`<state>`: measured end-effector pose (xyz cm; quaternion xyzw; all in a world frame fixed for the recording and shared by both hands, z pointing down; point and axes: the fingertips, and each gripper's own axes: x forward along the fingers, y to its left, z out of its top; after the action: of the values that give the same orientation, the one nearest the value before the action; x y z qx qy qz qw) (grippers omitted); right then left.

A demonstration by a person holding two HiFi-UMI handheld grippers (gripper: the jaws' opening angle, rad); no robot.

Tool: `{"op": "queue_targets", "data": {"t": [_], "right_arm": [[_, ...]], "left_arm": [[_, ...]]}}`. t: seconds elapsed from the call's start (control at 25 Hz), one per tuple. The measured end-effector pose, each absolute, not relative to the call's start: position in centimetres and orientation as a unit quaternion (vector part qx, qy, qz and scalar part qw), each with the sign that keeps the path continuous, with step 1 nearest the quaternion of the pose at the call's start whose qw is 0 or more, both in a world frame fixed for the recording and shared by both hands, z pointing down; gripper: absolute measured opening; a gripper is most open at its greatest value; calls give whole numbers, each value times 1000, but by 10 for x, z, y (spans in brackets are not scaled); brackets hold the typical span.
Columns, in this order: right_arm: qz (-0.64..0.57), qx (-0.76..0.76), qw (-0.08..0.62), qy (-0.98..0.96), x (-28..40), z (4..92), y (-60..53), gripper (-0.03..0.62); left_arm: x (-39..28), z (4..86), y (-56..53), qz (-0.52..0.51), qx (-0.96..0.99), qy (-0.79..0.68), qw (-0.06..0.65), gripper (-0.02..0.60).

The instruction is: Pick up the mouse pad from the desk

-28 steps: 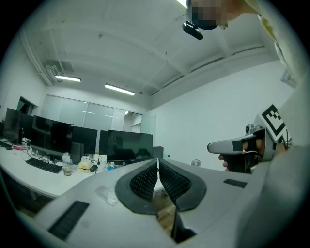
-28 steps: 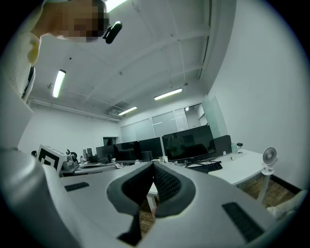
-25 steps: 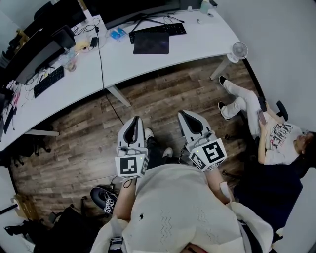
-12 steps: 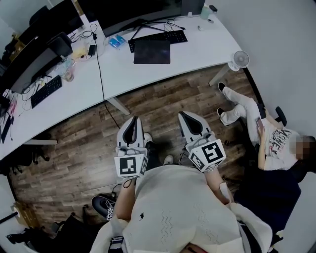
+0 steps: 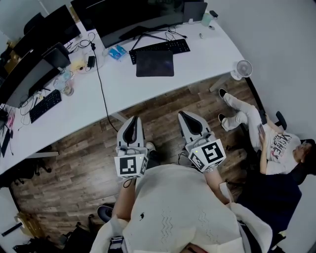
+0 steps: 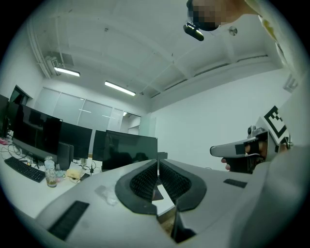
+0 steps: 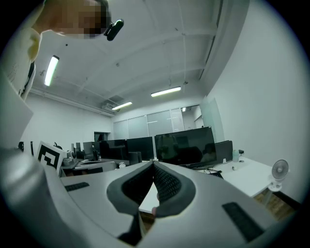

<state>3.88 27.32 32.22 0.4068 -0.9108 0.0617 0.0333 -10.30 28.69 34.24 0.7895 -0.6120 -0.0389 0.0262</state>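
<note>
Holds the left gripper (image 5: 132,119) and the right gripper (image 5: 183,114) side by side above the wooden floor (image 5: 74,148), well short of the white desk (image 5: 207,47). Has each pair of pads pressed together at the tips with nothing caught between them. Reads plainly so in both gripper views, less so from the head view, with only the dark backs of the jaws on show there.

Hides both hands in the head view under the marker cubes and a pale sweater (image 5: 173,212). Catches one hand (image 6: 259,145) only in the left gripper view, wrapped round the right gripper's handle.

Places the mouse pad (image 5: 155,63) flat on the desk, far ahead and roughly between the two grippers' lines. Sets its far edge just beside a black keyboard (image 5: 159,48), in front of a wide dark monitor (image 5: 133,15) cut off by the top of the frame.

Cannot pick out the pad for certain from either gripper view. Looks across the desk almost edge-on there, with the jaws' own bulk blocking the middle. Leaves only a dark sliver in the left gripper's gap, too small to name.

Shows ceiling lights and upright monitor screens from the grippers only. Shows a small white fan (image 5: 243,68) at the desk's right end in the head and right gripper views alone. Shows a seated person (image 5: 276,143) at the right from the head view alone, partly cut off by the frame edge.
</note>
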Motion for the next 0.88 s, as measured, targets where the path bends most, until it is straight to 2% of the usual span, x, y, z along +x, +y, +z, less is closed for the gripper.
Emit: {"op": "queue_targets", "data": {"t": [0.88], "right_arm": [[70,418,41,-905,-61,332,183,2]], "left_arm": [[-202,350,195,-43,796,-603,32,21]]}}
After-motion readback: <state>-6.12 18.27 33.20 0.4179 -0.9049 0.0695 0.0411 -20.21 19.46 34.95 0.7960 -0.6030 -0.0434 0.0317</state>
